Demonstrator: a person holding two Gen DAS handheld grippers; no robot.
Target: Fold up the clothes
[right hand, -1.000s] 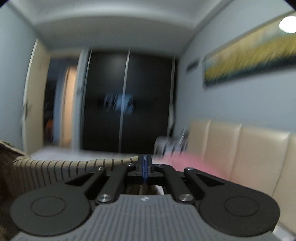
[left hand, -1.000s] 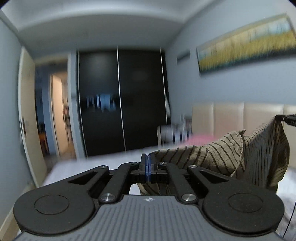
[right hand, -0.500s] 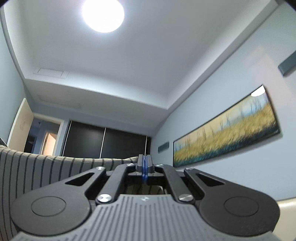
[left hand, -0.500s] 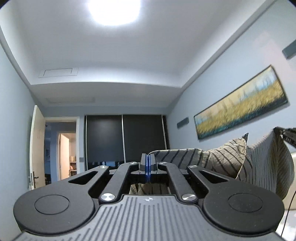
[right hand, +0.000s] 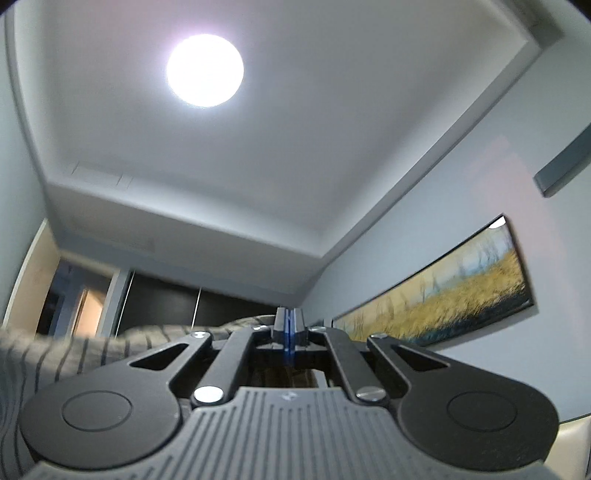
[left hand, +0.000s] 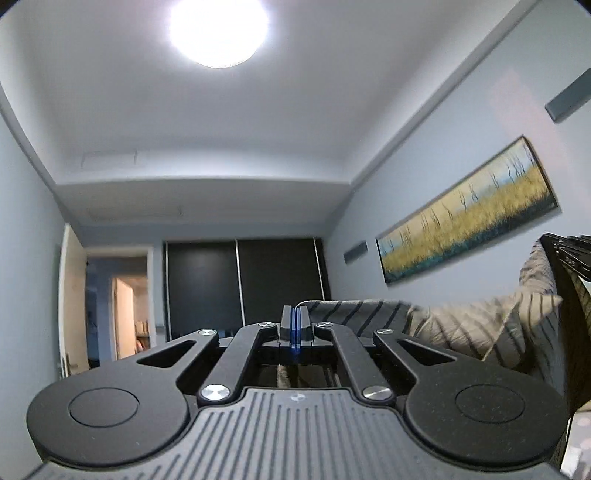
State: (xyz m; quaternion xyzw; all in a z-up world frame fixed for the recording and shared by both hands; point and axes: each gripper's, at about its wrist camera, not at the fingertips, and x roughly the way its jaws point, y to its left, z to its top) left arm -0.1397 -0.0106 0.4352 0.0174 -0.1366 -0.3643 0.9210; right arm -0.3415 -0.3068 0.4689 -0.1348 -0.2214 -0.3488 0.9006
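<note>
While both grippers were held tilted up toward the ceiling lamp (left hand: 219,31), the striped garment (left hand: 461,328) was seen stretched between them, raised in the air and sagging along its upper edge. The left gripper (left hand: 294,325) was clenched, its blue pads pressed together, with striped cloth emerging just beside and below the tips, so a pinch on the fabric edge was judged likely, though the exact bite could not be made out. The right gripper (right hand: 287,328) was likewise clenched, and the same striped garment (right hand: 74,354) was seen running away from its tips toward the left of that view. At the far right edge of the left wrist view, the other gripper's dark body was glimpsed with cloth hanging from it. Several risks were judged from this posture. A shallow pinch on a thin hem could be pulled free if the two hands were drawn further apart or shaken, and one corner would then be dropped. Because the lower part of the garment and the surface beneath were hidden from both cameras, a twisted or bunched hang could go unnoticed and be carried into the fold. A lopsided crease could also be produced if the two grippers were lowered at uneven heights.
</note>
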